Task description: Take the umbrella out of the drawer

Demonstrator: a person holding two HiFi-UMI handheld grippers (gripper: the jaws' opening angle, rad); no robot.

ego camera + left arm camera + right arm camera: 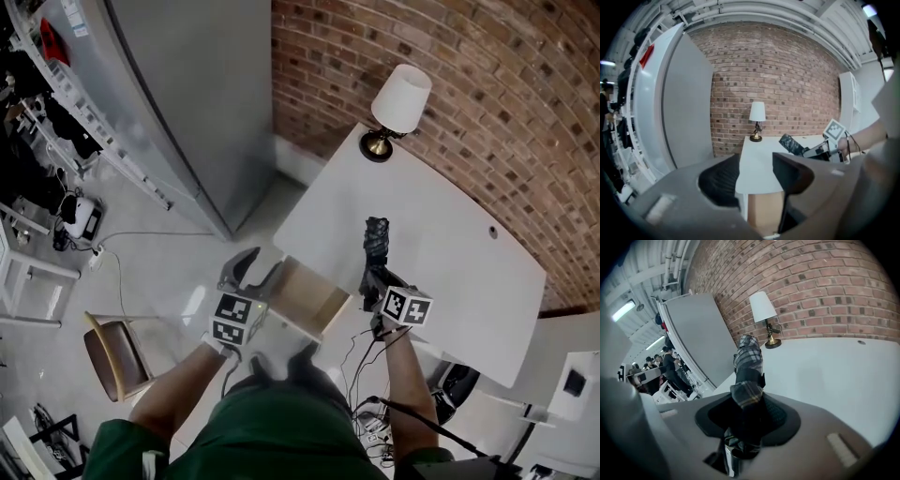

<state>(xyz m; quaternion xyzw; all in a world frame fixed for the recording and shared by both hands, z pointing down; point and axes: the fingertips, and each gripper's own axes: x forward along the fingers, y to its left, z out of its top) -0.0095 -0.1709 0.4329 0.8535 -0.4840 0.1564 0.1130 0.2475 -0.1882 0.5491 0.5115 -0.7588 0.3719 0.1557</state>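
Over the table (450, 253), right gripper (379, 279) fingers clamped on plaid umbrella (376, 239), drawer (305, 298) pulled out, left gripper (253, 269) fingers apart.

surface: white table (450, 281) | on it: lamp (398, 108), white shade, brass base, far left corner | near left edge: wooden drawer (305, 298) stands pulled open

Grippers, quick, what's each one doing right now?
Left gripper: jaws open, holding nothing.
Right gripper: jaws closed on the plaid umbrella.
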